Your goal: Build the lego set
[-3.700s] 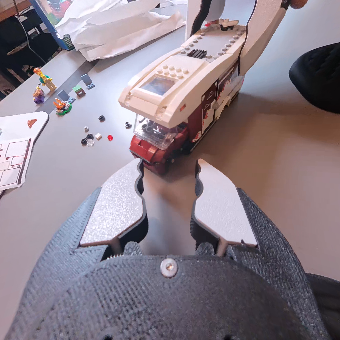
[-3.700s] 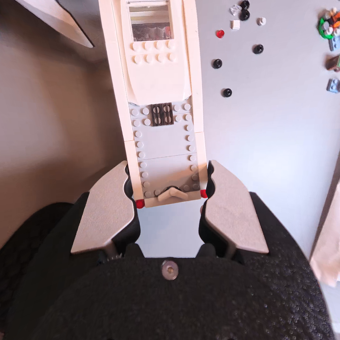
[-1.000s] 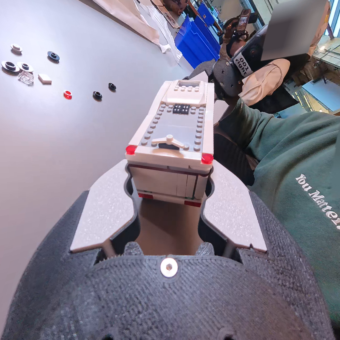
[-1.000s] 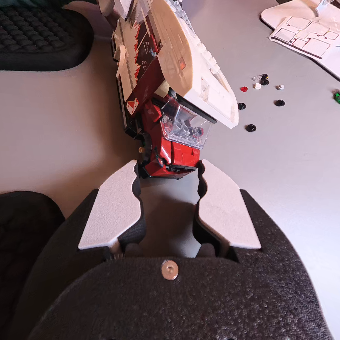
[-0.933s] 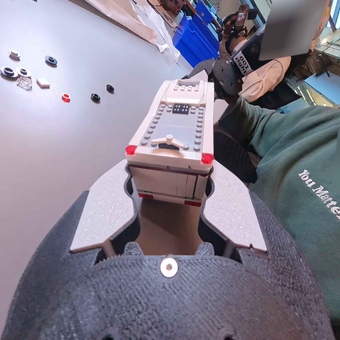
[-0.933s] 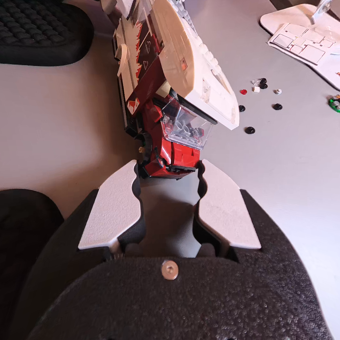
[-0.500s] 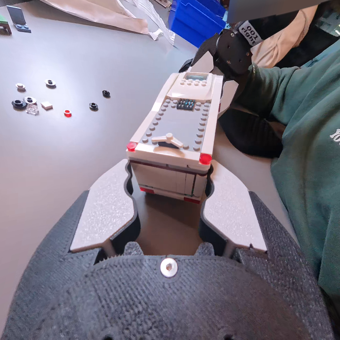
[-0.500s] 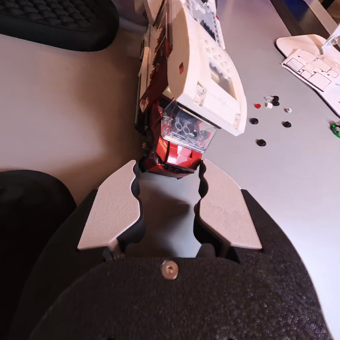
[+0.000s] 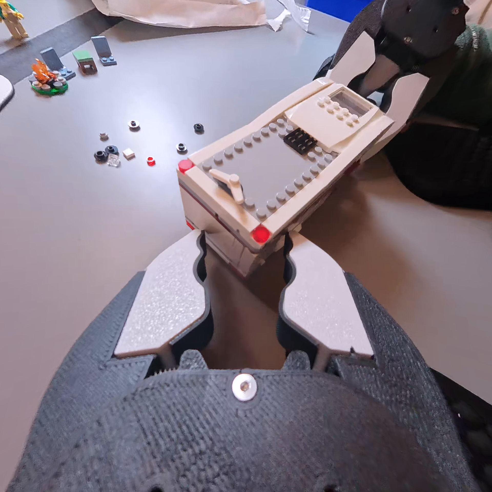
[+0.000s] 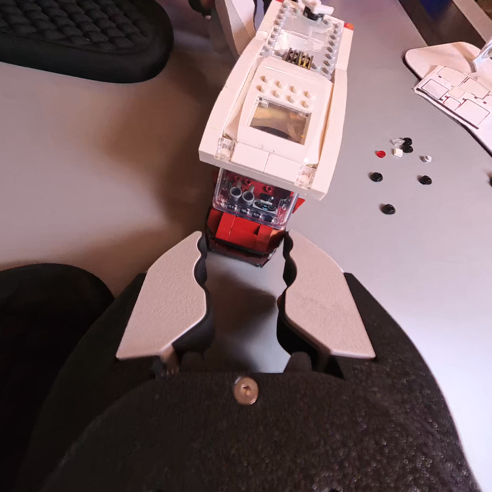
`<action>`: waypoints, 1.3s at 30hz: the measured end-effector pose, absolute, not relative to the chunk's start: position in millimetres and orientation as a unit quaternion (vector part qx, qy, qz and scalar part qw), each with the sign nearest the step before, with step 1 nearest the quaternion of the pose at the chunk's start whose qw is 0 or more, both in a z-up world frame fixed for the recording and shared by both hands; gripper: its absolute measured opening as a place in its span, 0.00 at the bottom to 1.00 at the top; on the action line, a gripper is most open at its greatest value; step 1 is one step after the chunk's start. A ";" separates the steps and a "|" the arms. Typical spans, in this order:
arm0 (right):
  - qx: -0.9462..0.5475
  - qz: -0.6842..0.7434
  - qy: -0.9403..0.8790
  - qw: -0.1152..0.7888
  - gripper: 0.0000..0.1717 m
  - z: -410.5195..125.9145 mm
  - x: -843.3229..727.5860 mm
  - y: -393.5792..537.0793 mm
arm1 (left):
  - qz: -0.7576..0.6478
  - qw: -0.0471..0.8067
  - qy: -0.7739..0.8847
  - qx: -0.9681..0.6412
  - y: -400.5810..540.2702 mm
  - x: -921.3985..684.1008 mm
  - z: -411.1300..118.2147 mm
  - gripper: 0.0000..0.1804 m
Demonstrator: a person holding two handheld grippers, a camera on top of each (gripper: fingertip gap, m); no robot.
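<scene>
Right gripper (image 10: 243, 237) jaws clamp the red cab nose of the brick camper van (image 10: 277, 111); left gripper (image 9: 243, 235) jaws straddle its white rear corner, contact unclear. Van's long axis runs gripper to gripper, on the grey table (image 9: 80, 226). Open table lies left of it, past loose studs (image 9: 127, 153); crumpled paper (image 9: 186, 13) lies far.

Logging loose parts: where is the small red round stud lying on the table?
The red stud lies left of the camper van in the left wrist view, beside a white tile and black studs.
</scene>
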State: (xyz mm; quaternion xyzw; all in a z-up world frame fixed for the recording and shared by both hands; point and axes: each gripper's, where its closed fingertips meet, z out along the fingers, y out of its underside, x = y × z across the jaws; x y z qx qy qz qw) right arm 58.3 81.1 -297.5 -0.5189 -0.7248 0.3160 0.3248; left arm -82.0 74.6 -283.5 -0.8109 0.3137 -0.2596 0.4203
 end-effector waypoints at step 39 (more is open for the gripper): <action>-0.593 0.251 -0.666 0.376 0.32 -298.9 4.0 84.2 | -0.113 0.510 0.216 -0.825 102.3 -126.4 -280.4 0.35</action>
